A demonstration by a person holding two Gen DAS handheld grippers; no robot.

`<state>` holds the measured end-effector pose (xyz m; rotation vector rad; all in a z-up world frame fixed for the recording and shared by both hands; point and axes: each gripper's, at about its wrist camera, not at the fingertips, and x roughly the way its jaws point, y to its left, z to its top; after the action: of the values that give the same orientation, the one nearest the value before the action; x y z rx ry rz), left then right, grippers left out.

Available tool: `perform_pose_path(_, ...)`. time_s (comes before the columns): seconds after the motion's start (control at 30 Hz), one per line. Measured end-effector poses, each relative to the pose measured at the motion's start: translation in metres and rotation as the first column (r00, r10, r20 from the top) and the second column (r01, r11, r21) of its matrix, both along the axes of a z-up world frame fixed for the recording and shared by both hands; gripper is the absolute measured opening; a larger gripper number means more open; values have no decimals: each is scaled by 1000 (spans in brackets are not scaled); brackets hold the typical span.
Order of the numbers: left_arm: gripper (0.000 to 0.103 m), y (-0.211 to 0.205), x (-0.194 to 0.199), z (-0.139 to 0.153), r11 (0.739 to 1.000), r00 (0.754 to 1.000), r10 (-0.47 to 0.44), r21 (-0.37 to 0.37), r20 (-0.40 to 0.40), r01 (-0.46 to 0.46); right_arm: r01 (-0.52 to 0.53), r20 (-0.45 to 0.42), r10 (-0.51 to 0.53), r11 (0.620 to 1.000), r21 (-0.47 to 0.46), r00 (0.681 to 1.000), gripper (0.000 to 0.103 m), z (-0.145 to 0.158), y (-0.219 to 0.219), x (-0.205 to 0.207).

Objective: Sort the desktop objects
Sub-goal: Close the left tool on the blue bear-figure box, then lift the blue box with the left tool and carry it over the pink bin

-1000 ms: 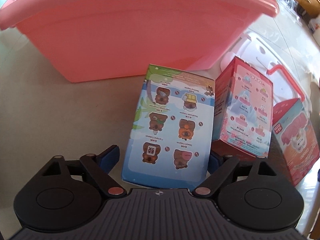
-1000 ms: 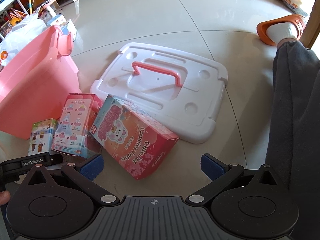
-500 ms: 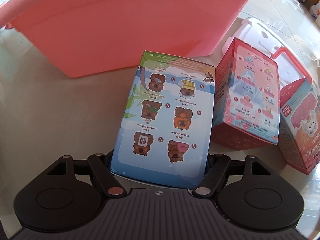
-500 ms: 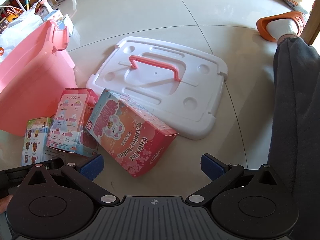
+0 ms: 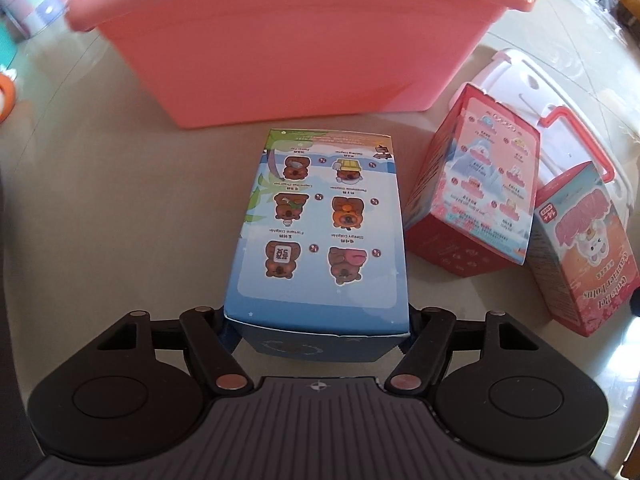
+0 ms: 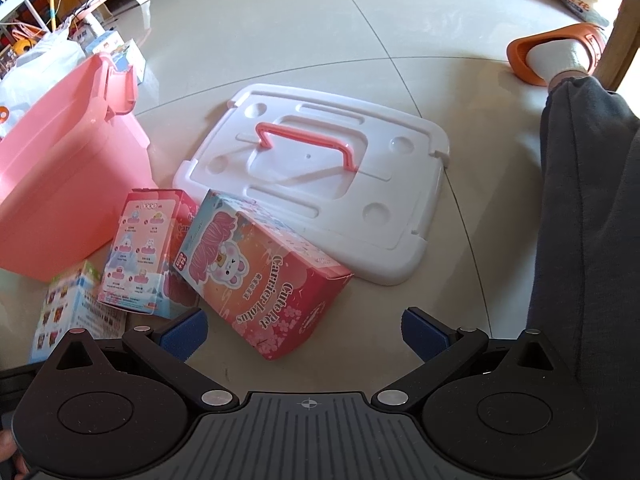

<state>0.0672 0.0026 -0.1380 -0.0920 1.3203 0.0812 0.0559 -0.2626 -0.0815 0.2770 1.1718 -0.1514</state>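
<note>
My left gripper (image 5: pixel 316 340) is shut on the near end of a blue box with brown bear pictures (image 5: pixel 324 220), held level just in front of the pink bin (image 5: pixel 288 40). A red and blue box (image 5: pixel 476 204) and a pink rabbit box (image 5: pixel 588 260) lie on the floor to its right. My right gripper (image 6: pixel 304 332) is open and empty, just in front of the pink rabbit box (image 6: pixel 260 272). The red and blue box (image 6: pixel 140 256), the blue bear box (image 6: pixel 72 312) and the pink bin (image 6: pixel 68 176) show at the left of the right wrist view.
The bin's white lid with a pink handle (image 6: pixel 320 184) lies flat on the tiled floor behind the boxes. A person's grey trouser leg (image 6: pixel 592 240) and an orange slipper (image 6: pixel 556 52) are at the right. Clutter and bags (image 6: pixel 44 56) sit at the far left.
My left gripper moved forward around the blue bear box and closed on its near end; the box now sits level. My right gripper stayed open and shifted slightly nearer the pink rabbit box.
</note>
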Motion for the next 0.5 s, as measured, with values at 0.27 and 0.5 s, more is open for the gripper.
perform_pose_path(0.27, 71, -2, -18, 30, 1000, 999, 12, 11, 34, -13, 13, 23, -13, 1000, 12, 1000, 103, 7, -5, -3)
perform_pose_path(0.5, 71, -11, -20, 74, 1000, 995, 11, -6, 97, -10, 15, 39, -15, 1000, 12, 999, 103, 13, -7, -5)
